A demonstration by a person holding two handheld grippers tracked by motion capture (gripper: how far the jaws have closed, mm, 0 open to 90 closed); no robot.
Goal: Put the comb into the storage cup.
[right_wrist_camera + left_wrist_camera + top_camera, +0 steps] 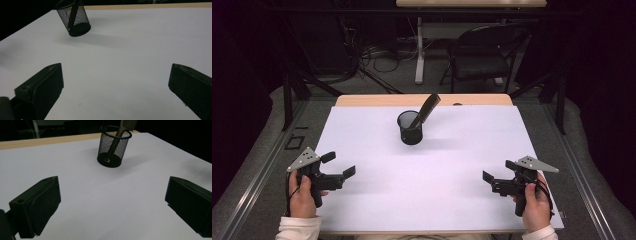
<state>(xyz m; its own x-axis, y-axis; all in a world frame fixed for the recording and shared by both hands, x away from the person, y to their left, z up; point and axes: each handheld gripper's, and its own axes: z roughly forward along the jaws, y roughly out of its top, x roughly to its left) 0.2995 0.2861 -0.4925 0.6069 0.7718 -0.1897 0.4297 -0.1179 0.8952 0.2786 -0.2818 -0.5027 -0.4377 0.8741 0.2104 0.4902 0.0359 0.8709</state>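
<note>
A black mesh cup (410,128) stands upright on the white table (377,200), toward the far edge and about midway across. A dark comb (427,109) stands in it, leaning to the right so its upper end sticks out past the rim. The cup casts a soft shadow to its right.

The left gripper (338,165) sits at the near left of the table, held in the person's left hand (302,196). Its jaws stand wide apart with nothing between them — in the left gripper view the cup (113,146) shows far ahead in the gap, with the comb (121,132) slanting up out of it.

The right gripper (498,170) sits at the near right, held in the right hand (534,205). Its jaws also stand wide apart and bare. In the right gripper view the cup (73,18) shows at the upper left, well off from the jaws, with the comb (73,15) visible as a dark bar through the mesh.

Both grippers are well apart from the cup and from each other, with bare white table between them. A grey three-cornered plate tops each gripper. Beyond the table, a black chair (479,55) stands on the floor.
</note>
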